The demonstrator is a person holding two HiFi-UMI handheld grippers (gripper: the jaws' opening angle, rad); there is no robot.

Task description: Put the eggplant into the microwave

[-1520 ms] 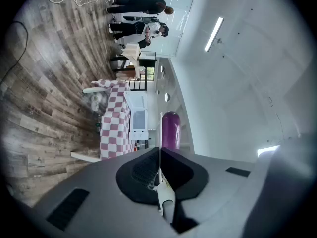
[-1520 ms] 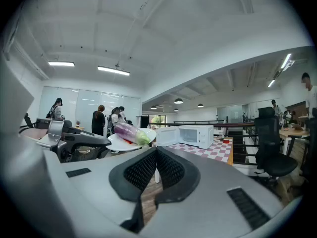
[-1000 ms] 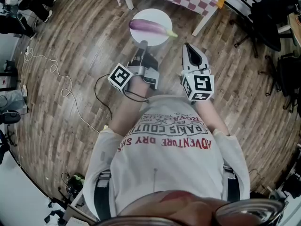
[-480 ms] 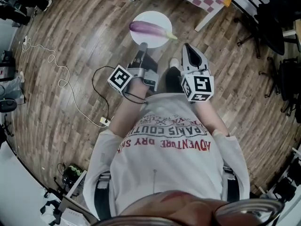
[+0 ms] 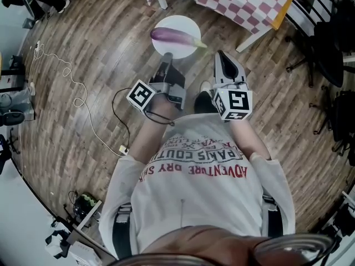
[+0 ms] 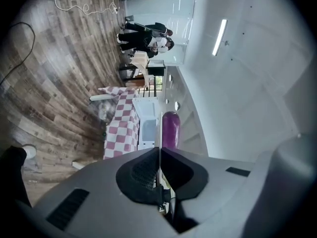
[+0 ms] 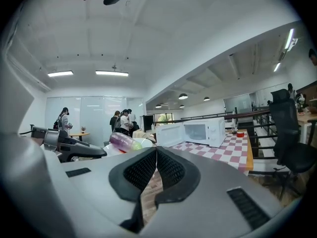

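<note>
**Eggplant carried on a plate, short of the microwave table**

The glossy purple eggplant with a green stem (image 5: 173, 36) lies across a round white plate (image 5: 178, 20), reaching from the plate's left edge to its right edge in the head view, stem end to the right. The plate hangs over the wooden plank floor (image 5: 94, 65), short of the table under a red-and-white checked cloth (image 5: 244, 1), where the boxy white microwave oven (image 7: 205, 131) stands. The left gripper (image 5: 168, 56) is pinched tight on the plate's near rim. The right gripper (image 5: 221, 55) is closed with nothing in it, near the plate's right edge but apart from it. The eggplant looks light, firm and smooth-skinned, so it would probably roll or slide if the plate tips, and the plate itself looks brittle. Across the thick mid-body seems the safest hold, not the tapering stem end.
</note>
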